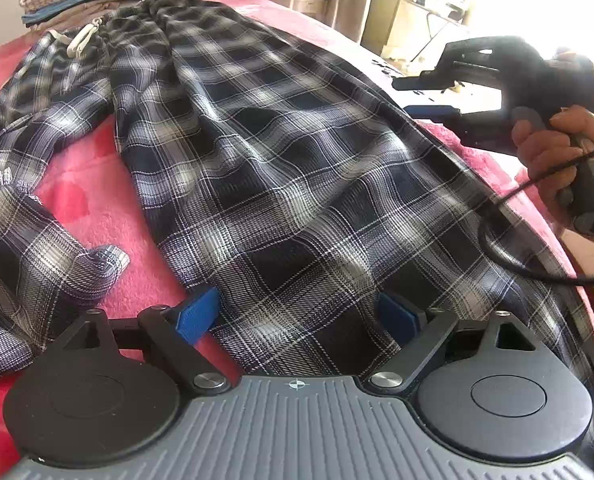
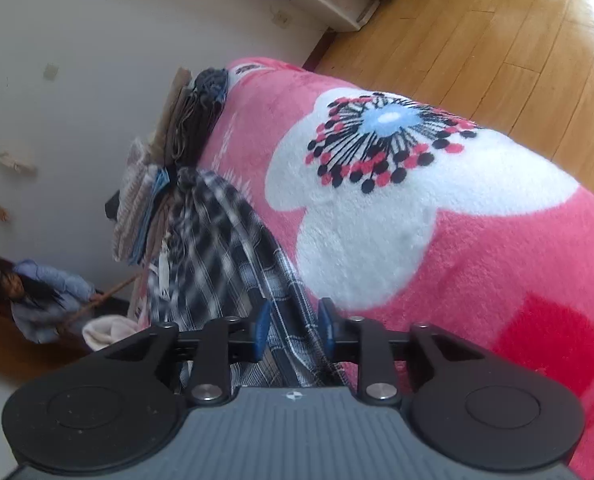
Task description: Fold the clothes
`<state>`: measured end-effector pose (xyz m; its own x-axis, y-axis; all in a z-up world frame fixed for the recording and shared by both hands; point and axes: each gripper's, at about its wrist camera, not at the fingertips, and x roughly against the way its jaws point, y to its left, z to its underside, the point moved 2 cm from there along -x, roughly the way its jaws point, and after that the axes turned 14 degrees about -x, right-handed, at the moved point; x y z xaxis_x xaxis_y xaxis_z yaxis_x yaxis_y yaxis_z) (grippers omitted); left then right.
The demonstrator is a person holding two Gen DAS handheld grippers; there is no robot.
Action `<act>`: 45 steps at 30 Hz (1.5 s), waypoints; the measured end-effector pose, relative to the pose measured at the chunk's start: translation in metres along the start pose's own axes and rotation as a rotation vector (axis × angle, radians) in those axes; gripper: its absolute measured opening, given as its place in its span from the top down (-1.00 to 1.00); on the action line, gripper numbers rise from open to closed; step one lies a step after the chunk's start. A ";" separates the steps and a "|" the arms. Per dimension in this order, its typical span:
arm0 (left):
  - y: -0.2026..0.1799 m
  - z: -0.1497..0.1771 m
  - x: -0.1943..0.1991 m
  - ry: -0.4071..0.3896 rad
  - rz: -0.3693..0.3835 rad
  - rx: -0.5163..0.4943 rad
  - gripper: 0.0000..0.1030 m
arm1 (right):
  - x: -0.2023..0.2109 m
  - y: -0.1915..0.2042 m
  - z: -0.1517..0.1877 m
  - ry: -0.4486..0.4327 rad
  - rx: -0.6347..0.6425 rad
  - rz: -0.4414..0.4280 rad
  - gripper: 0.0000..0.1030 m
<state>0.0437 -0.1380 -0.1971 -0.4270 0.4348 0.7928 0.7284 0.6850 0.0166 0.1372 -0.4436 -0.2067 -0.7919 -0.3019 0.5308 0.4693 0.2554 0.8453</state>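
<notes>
Plaid pajama pants [image 1: 281, 168] are spread on the pink blanket [image 2: 477, 280]; left gripper [image 1: 297, 316] and right gripper [image 2: 293, 326] are held released, fabric between their fingers.

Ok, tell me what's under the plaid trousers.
The plaid trousers lie spread on a pink fleece blanket with a big white flower print. What the cloth covers, and the bed beneath the blanket, cannot be seen.

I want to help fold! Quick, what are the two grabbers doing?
Left gripper: open wide over the blue-and-white plaid cotton trousers, holding nothing.
Right gripper: partly open, trousers' edge between its fingers, not pinched.
</notes>
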 end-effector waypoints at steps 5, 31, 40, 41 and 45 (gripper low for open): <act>0.002 -0.002 -0.004 0.001 -0.003 -0.005 -0.70 | -0.009 0.010 0.008 0.016 0.137 0.107 0.59; 0.004 -0.005 -0.003 0.019 -0.007 -0.021 -0.71 | 0.098 0.019 0.024 -0.172 0.542 0.446 0.73; 0.004 -0.001 0.003 0.048 -0.060 -0.030 -0.71 | 0.168 -0.050 0.088 -0.008 0.327 0.443 0.33; 0.004 0.000 0.004 0.053 -0.064 -0.026 -0.71 | 0.170 -0.052 0.094 -0.003 0.333 0.435 0.33; 0.004 0.006 0.007 0.065 -0.082 -0.018 -0.71 | 0.174 -0.052 0.110 0.000 0.379 0.415 0.34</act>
<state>0.0407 -0.1292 -0.1952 -0.4508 0.3385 0.8259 0.7022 0.7058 0.0940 -0.0678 -0.4087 -0.1652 -0.5705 -0.1056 0.8145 0.5684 0.6651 0.4843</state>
